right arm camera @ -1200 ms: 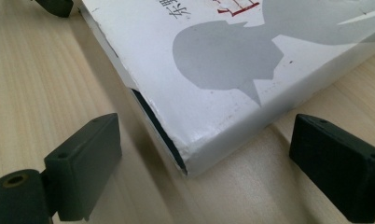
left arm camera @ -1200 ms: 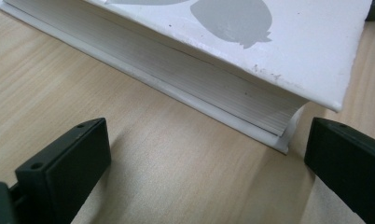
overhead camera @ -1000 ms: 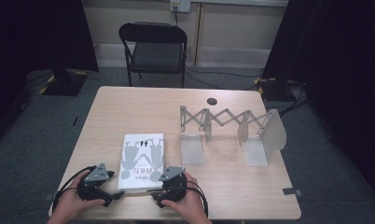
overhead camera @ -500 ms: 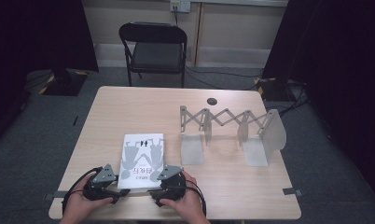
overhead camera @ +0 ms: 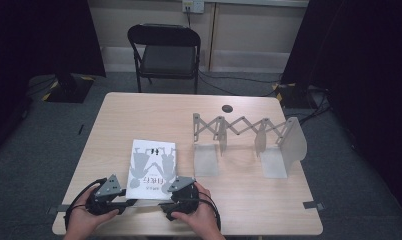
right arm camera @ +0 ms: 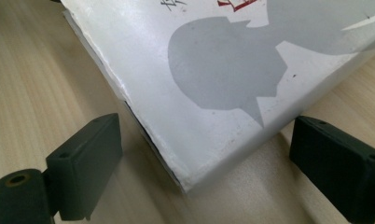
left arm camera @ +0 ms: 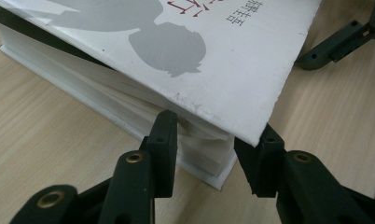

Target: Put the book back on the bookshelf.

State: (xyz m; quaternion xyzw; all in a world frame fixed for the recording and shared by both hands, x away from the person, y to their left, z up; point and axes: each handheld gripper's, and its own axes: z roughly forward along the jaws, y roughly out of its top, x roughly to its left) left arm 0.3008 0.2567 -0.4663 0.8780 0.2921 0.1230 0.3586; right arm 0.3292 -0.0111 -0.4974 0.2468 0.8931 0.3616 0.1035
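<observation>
While it lies flat at the near edge of the table [overhead camera: 139, 107], the white book [overhead camera: 152, 169] shows grey silhouettes and red lettering. The left gripper [left arm camera: 209, 154] straddles its near-left corner, cover lifted off the pages; the right gripper [right arm camera: 202, 161] gapes wide around the other.

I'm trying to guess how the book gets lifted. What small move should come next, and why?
Probably close the left tongs on the book corner: their open jaws already straddle its near corner under the lifted cover. The right tongs are open at the other near corner.
</observation>
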